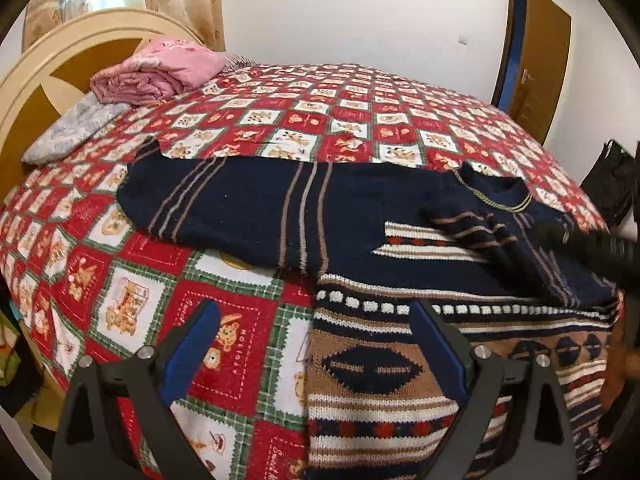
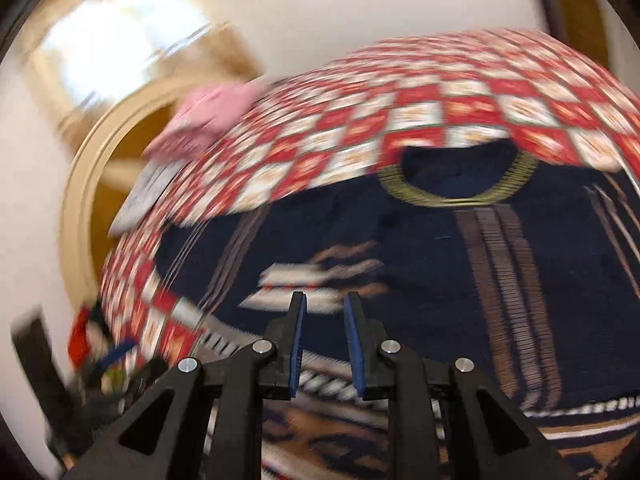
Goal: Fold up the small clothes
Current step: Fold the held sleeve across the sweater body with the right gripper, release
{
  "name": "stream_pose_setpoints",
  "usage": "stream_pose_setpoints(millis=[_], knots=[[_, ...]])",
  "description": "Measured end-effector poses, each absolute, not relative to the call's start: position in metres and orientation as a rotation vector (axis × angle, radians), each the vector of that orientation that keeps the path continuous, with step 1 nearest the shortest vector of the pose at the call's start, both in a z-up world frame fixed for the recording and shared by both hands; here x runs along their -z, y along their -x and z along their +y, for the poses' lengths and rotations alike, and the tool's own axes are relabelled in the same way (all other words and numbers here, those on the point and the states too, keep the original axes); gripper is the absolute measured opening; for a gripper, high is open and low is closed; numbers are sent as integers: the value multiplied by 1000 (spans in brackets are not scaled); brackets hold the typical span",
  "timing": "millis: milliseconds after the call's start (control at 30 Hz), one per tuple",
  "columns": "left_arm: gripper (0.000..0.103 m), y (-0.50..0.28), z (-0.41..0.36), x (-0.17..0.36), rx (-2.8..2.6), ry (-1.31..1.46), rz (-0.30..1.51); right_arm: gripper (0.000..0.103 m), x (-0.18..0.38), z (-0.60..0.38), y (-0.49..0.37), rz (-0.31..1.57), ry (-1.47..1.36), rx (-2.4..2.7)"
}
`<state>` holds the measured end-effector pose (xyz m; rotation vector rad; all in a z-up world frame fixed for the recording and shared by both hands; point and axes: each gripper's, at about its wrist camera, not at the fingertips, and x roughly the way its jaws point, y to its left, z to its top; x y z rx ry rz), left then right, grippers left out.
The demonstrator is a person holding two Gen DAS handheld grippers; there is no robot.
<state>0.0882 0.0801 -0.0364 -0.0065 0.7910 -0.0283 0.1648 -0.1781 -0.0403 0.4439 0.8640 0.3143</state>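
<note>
A navy knitted sweater [image 1: 280, 204] with tan stripes and a brown, white and red patterned lower part [image 1: 380, 380] lies on the bed. One sleeve stretches left, the other is folded over the body at the right near the collar [image 1: 496, 196]. My left gripper [image 1: 316, 320] is open and empty above the sweater's left edge. My right gripper [image 2: 325, 304] hovers over the sweater's body [image 2: 420, 260] below the collar [image 2: 456, 196], its jaws a narrow gap apart with nothing between them. That view is motion-blurred. The right gripper's dark arm [image 1: 592, 240] shows blurred at the right in the left wrist view.
The bed has a red, white and green checked cover [image 1: 360, 112]. A folded pink blanket [image 1: 160, 72] and a grey pillow [image 1: 72, 128] lie by the cream headboard [image 1: 36, 76]. A brown door [image 1: 540, 56] stands at the back right. A dark bag [image 1: 612, 184] sits beside the bed.
</note>
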Motion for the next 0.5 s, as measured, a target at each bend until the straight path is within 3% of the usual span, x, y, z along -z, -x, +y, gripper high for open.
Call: stream_pose_setpoints(millis=[200, 500], knots=[[97, -87, 83, 37, -31, -82, 801, 21, 73, -170, -203, 950, -426, -158], [98, -89, 105, 38, -97, -76, 808, 21, 56, -76, -184, 981, -487, -618]])
